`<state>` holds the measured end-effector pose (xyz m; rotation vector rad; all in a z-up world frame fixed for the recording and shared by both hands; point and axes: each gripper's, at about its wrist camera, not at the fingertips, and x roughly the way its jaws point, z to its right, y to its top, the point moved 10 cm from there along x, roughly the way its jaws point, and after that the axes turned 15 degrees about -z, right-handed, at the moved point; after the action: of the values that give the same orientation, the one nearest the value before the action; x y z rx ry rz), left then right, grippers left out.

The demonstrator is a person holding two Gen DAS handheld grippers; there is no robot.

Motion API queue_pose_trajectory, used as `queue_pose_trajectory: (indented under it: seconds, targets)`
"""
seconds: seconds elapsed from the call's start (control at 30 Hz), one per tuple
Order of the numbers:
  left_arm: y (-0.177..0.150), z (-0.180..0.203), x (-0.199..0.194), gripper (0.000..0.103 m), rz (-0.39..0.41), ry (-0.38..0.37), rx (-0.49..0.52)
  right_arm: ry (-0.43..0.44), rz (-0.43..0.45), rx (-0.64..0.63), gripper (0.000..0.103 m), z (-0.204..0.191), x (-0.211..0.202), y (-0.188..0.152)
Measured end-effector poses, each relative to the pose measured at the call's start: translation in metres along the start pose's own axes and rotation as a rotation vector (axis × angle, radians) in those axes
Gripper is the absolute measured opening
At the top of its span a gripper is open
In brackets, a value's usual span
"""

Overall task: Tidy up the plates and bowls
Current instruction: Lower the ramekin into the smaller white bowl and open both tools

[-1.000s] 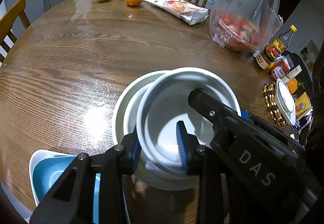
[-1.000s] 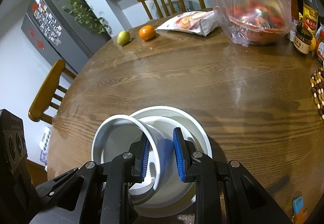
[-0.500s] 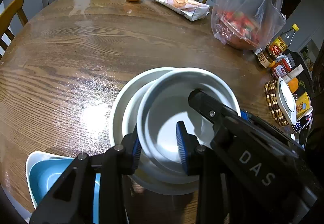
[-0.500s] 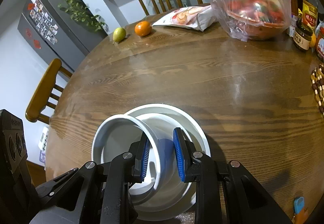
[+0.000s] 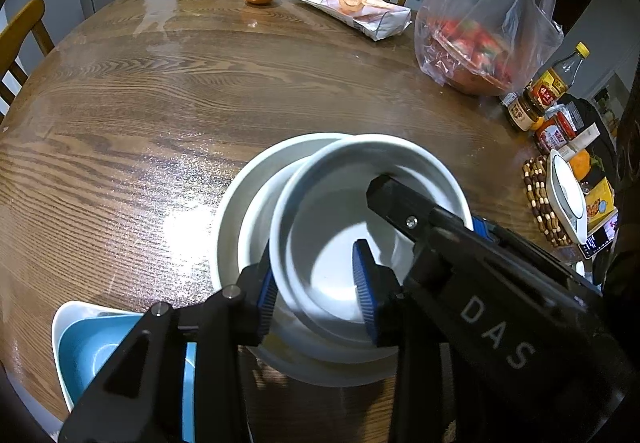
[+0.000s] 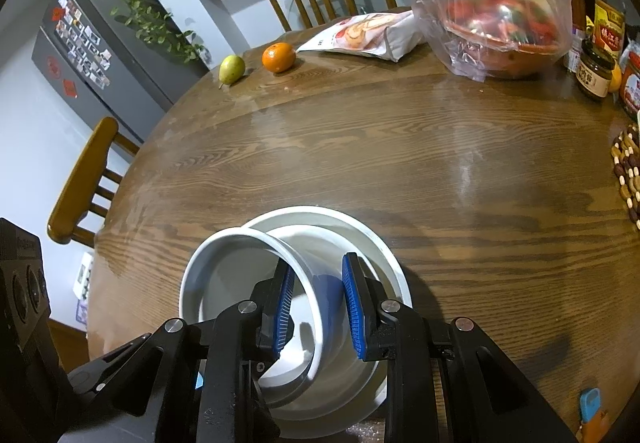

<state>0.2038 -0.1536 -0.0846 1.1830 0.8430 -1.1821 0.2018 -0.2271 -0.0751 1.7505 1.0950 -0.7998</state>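
The white bowl [image 5: 360, 227] sits tilted inside the wider white plate [image 5: 240, 211] near the front edge of the round wooden table [image 5: 200, 91]; both grippers straddle its rim from opposite sides; the step in hand looks like the nesting of this bowl into the plate, nearly done. The left gripper [image 5: 316, 299] has its near wall between the blue pads and its jaws are opening; the pads appear just off the rim, so this side seems let go. The right gripper [image 6: 318, 299] has the opposite wall between its pads with the jaws narrow; it appears clenched on the rim, though contact on the outer pad is hard to confirm. The next move probably calls for the right jaws to ease off once the bowl lies level, then for both tools to lift straight clear without dragging the rim; a tilted bowl could rock or slide when let go.

The bowl and the plate hold nothing; at the lower left of the left wrist view a blue bowl [image 5: 92, 351] rests inside a white dish [image 5: 58, 327], also empty.
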Motion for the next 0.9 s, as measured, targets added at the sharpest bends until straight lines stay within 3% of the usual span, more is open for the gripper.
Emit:
queue_pose_trajectory:
  seconds: [0.53, 0.73, 0.9]
  targets:
    - [0.001, 0.001, 0.001, 0.046, -0.01, 0.025, 0.0, 0.022, -0.006, 0.011, 0.028, 0.001, -0.002, -0.003]
    - [0.0, 0.004, 0.001, 0.053, -0.005, 0.011, 0.006, -0.006, 0.056, 0.015, 0.038, 0.002, -0.014, -0.001]
    - [0.0, 0.004, 0.001, 0.054, -0.007, 0.011, 0.008, -0.007, 0.059, 0.016, 0.038, 0.003, -0.014, 0.0]
